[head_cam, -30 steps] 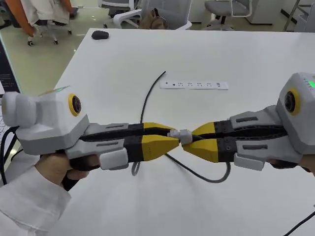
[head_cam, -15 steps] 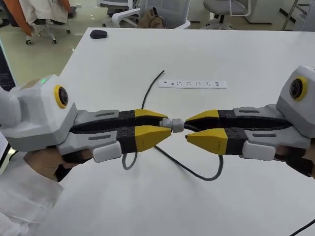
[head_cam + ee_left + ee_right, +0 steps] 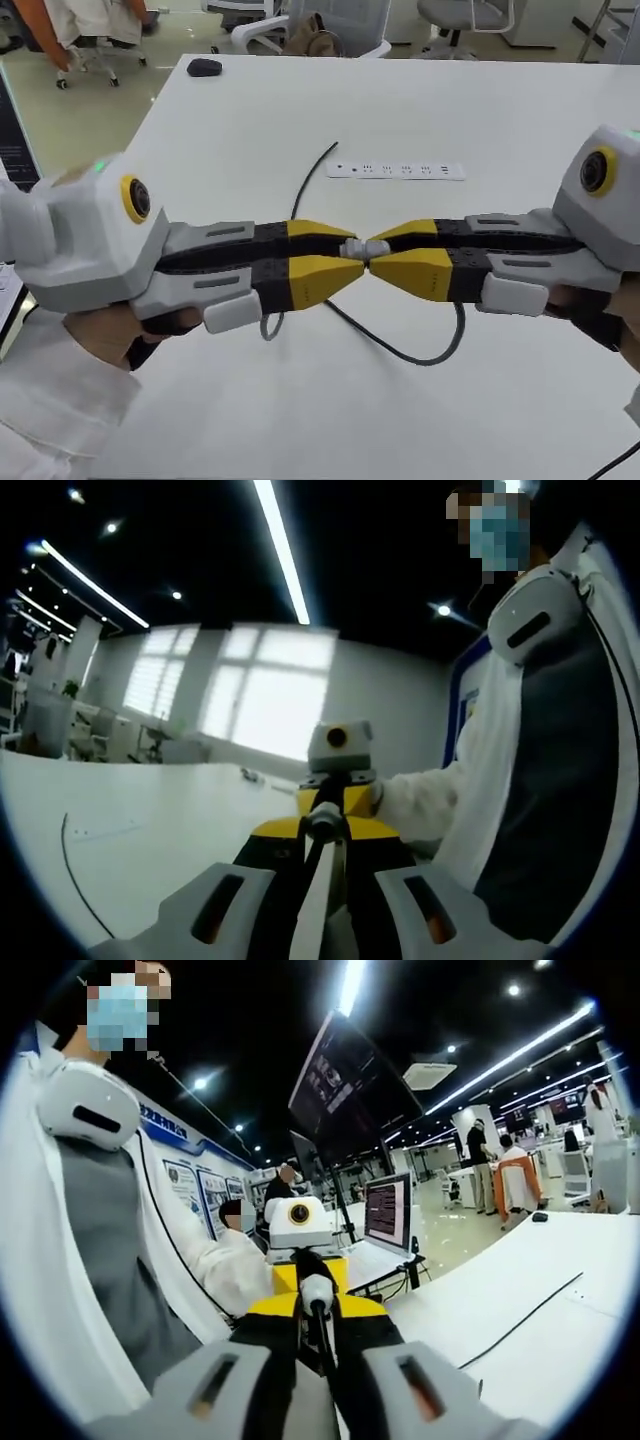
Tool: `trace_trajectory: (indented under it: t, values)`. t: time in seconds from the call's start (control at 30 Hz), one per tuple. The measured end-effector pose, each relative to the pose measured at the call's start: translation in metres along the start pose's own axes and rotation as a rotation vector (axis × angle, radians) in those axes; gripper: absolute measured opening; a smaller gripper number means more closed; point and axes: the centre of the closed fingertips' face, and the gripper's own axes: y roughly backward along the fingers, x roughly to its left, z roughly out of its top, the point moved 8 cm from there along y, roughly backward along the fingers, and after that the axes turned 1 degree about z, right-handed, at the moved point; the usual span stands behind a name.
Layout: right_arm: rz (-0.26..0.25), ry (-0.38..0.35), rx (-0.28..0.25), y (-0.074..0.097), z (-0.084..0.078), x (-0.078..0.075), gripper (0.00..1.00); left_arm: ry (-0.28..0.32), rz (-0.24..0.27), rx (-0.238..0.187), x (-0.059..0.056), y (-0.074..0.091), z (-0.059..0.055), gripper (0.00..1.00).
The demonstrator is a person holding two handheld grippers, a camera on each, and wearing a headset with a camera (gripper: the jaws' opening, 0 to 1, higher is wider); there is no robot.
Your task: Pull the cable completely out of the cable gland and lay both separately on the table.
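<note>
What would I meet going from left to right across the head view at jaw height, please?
The left hand-held gripper → cable gland → right hand-held gripper, shut on the cable.

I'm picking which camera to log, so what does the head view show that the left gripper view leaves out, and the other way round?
The head view adds the black mouse at the far edge of the white table, the cable looping under the grippers, and a hand on a handle. The left gripper view adds the person's headset, bright windows and a ceiling light strip. Both share the cable gland between the left gripper and right gripper, jaws tip to tip, above the table.
</note>
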Motion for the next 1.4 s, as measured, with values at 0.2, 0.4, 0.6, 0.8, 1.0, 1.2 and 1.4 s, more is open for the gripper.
trace_trajectory:
  t: [0.2, 0.4, 0.6, 0.8, 1.0, 1.2, 1.4]
  values:
    - [-0.021, 0.038, 0.079, 0.0, -0.002, 0.008, 0.07, 0.102, -0.028, 0.083, -0.001, 0.0, -0.004, 0.14]
    - [-0.002, 0.143, 0.056, -0.001, 0.002, 0.013, 0.06, 0.27, -0.073, 0.05, -0.001, 0.002, -0.004, 0.13]
    - [0.009, 0.297, 0.07, -0.003, 0.0, 0.018, 0.07, 0.348, -0.12, 0.093, -0.001, 0.0, -0.005, 0.14]
    - [-0.02, 0.278, 0.004, -0.004, -0.002, 0.011, 0.11, 0.122, -0.073, 0.072, 0.0, 0.0, 0.0, 0.15]
    - [-0.003, -0.181, -0.136, 0.008, -0.001, -0.006, 0.3, -0.167, -0.009, 0.048, -0.005, 0.001, 0.014, 0.15]
    - [0.022, -0.177, -0.106, 0.009, -0.002, -0.003, 0.25, -0.291, -0.011, 0.08, -0.013, 0.0, 0.015, 0.16]
    - [0.044, -0.172, -0.102, 0.004, -0.003, 0.002, 0.13, -0.271, -0.016, 0.087, -0.012, -0.002, 0.008, 0.16]
